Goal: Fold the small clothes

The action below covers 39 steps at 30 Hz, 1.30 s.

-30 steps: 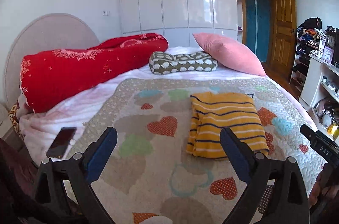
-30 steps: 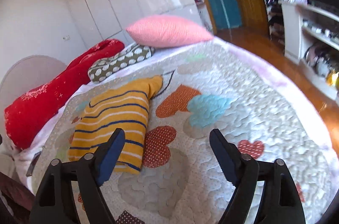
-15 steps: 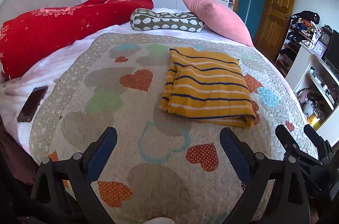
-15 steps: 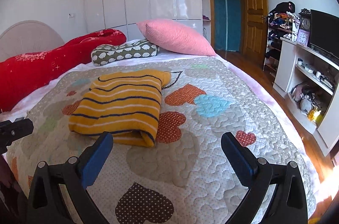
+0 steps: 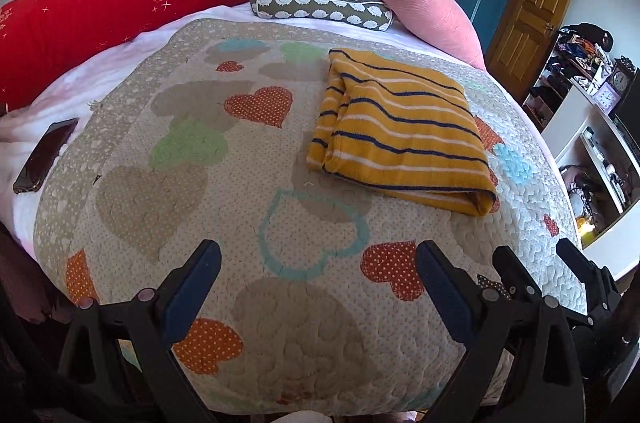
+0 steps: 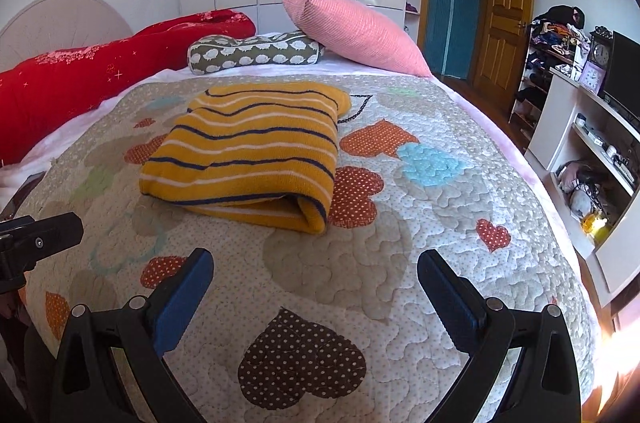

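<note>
As folded, yellow striped top [image 5: 400, 131], neat rect., on quilt [image 5: 248, 207]

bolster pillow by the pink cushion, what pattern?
Olive-green bolster pillow with white hedgehog-like shapes; clearest in the left wrist view.

Both fisheye views look from the foot end of the bed, raised a little above it, and face along the heart-patterned quilt [image 5: 248, 191] toward the headboard and white wardrobe.

The left wrist view tilts downward, so the quilt fills most of the frame. The folded yellow striped garment [image 5: 400, 131] lies right of centre, well beyond the jaws at the bottom edge, and the right gripper [image 5: 560, 283] shows at lower right.

The right wrist view sits lower and further right. The garment [image 6: 248, 151] lies left of centre, and the left gripper [image 6: 36, 235] shows at the left edge.

Both views share the quilt, garment, pink pillow [image 6: 352, 35], red blanket [image 5: 100, 11] and wooden door.
</note>
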Available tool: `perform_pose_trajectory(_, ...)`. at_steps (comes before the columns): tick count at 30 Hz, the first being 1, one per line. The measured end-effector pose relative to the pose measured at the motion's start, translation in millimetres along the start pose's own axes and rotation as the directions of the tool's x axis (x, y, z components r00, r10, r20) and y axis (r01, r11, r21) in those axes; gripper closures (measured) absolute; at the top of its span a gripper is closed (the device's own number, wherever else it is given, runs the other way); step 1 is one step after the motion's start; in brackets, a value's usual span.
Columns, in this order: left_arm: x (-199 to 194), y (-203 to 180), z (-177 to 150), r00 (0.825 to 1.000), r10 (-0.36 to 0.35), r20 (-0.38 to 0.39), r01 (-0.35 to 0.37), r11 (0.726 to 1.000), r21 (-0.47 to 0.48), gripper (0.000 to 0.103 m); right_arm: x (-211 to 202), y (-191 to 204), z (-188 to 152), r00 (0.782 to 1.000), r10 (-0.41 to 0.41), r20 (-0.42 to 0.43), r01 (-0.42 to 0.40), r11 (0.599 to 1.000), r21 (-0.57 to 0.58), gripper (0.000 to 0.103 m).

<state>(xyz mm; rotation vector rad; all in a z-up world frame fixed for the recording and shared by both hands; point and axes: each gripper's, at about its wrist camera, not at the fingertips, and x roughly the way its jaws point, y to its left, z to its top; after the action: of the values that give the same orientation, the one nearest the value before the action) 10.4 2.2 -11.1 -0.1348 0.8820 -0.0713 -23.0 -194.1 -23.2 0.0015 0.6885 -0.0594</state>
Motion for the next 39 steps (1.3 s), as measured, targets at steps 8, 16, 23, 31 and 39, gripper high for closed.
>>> perform_pose_trajectory(8, 7, 6, -2, 1.000, 0.002, -0.022, -0.002, 1.000, -0.016, 0.006, 8, 5, -1, 1.000, -0.004, -0.028, 0.004, 1.000, -0.011, 0.000)
perform_pose_trajectory(16, 8, 5, -3, 1.000, -0.002, -0.028, 0.002, 1.000, -0.016, 0.006, 13, 5, -2, 0.998, -0.004, -0.056, 0.003, 1.000, -0.005, 0.000)
perform_pose_trajectory(23, 8, 5, -3, 1.000, -0.001, -0.027, 0.001, 1.000, -0.013, 0.006, 11, 8, -2, 0.998, -0.006, -0.057, 0.005, 1.000, -0.009, 0.000)
perform_pose_trajectory(31, 11, 4, -4, 0.999, 0.000, -0.034, 0.000, 1.000, -0.010, 0.006, 13, 9, -4, 0.997, 0.004, -0.072, -0.004, 1.000, -0.004, 0.000)
perform_pose_trajectory(39, 18, 10, -3, 0.999, 0.016, -0.052, -0.017, 1.000, -0.012, 0.006, 18, 6, -6, 0.996, 0.015, -0.087, -0.014, 1.000, 0.007, 0.000)
